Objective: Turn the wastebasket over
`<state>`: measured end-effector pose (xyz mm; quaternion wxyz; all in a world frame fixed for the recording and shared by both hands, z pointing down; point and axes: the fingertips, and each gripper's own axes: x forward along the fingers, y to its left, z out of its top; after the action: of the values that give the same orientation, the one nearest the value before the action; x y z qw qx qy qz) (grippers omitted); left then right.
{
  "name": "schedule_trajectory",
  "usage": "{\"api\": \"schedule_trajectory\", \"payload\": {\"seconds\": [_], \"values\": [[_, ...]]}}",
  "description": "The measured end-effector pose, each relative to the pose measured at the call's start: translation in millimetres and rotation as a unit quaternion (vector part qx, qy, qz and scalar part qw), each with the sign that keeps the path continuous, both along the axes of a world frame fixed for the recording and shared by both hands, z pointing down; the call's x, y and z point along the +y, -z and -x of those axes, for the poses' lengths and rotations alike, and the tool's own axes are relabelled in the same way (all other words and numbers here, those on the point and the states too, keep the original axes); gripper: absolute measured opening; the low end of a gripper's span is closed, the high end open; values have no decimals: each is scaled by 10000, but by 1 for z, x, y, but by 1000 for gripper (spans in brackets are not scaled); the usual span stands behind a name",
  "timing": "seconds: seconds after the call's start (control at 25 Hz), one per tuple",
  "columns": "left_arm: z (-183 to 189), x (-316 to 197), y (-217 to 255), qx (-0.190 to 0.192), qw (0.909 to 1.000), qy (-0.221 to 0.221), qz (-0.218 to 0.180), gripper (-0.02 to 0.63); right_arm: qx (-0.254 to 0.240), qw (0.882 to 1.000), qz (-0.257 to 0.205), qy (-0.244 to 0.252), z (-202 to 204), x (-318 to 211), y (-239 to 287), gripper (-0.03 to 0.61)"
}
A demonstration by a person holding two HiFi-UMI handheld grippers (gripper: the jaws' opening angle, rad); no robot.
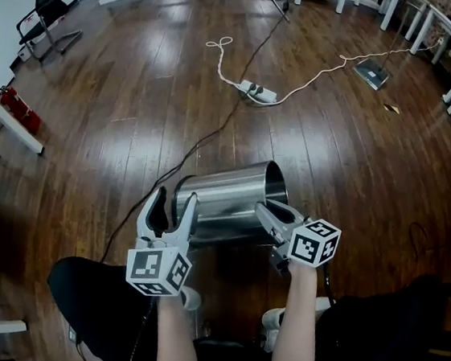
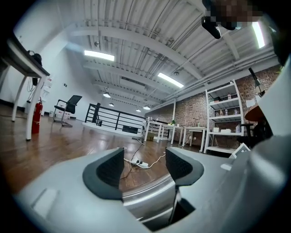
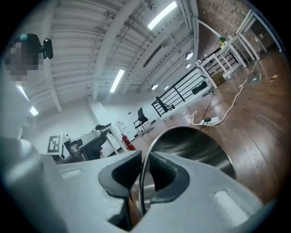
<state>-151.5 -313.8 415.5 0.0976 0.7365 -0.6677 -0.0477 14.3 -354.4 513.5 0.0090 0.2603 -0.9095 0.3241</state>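
Note:
A shiny steel wastebasket [image 1: 223, 200] lies tipped on its side above the wooden floor, open mouth toward the right. My right gripper [image 1: 273, 213] is shut on the mouth's thin rim [image 3: 142, 182], one pad inside and one outside. In the right gripper view the basket's inner wall [image 3: 195, 150] curves away ahead. My left gripper [image 1: 171, 206] stands at the basket's closed left end, open. In the left gripper view its pads [image 2: 111, 170] are wide apart and the steel wall [image 2: 150, 195] sits low between them, untouched as far as I can see.
A white power strip [image 1: 257, 92] with a white cord lies on the floor beyond, and a black cable [image 1: 206, 141] runs toward me. An office chair [image 1: 47, 2], a red extinguisher [image 1: 15, 107] and white table legs [image 1: 9, 123] stand at the left. The person's shoes [image 1: 274, 319] are just below the basket.

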Motion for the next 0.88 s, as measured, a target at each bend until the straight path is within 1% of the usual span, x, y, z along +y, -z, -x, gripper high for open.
{"api": "schedule_trajectory", "payload": {"seconds": [0.08, 0.12, 0.2, 0.24, 0.32, 0.36, 0.4, 0.44, 0.48, 0.56, 0.68, 0.76, 0.88], "values": [[-4, 0, -7, -22, 9999, -61, 100, 311, 205, 9995, 29, -240, -21, -3, -10, 49], [-6, 0, -11, -27, 9998, -90, 153, 311, 385, 9984, 83, -399, -35, -5, -17, 57], [-12, -2, -20, -11, 9996, -129, 253, 311, 955, 9921, 287, -759, -67, -11, -38, 75], [-15, -4, -26, 14, 9994, -146, 313, 311, 1370, 9852, 433, -932, -85, -14, -51, 83], [-25, -8, -40, 61, 9986, -228, 480, 310, 2247, 9637, 785, -1205, -123, -15, -82, 104], [-31, -9, -47, 63, 9979, -293, 580, 310, 2509, 9541, 976, -1314, -140, -12, -97, 109], [-36, -9, -55, 57, 9970, -359, 679, 311, 2570, 9497, 1115, -1398, -152, -8, -109, 112], [-40, -9, -62, 55, 9961, -420, 768, 310, 2489, 9503, 1168, -1459, -158, -5, -115, 116], [-44, -9, -68, 58, 9953, -476, 846, 311, 2405, 9518, 1148, -1521, -160, -4, -117, 104], [-49, -10, -81, 48, 9933, -562, 1009, 311, 2489, 9486, 975, -1694, -160, -7, -114, 109], [-49, -10, -104, 30, 9895, -508, 1355, 305, 2882, 9377, 665, -1824, -158, -12, -106, 111], [-44, -9, -127, 243, 9863, -324, 1599, 271, 2981, 9345, 524, -1874, -161, -14, -98, 136], [-41, -8, -163, 791, 9780, -175, 1923, 267, 2721, 9387, 339, -2089, -167, -22, -84, 135]]}}
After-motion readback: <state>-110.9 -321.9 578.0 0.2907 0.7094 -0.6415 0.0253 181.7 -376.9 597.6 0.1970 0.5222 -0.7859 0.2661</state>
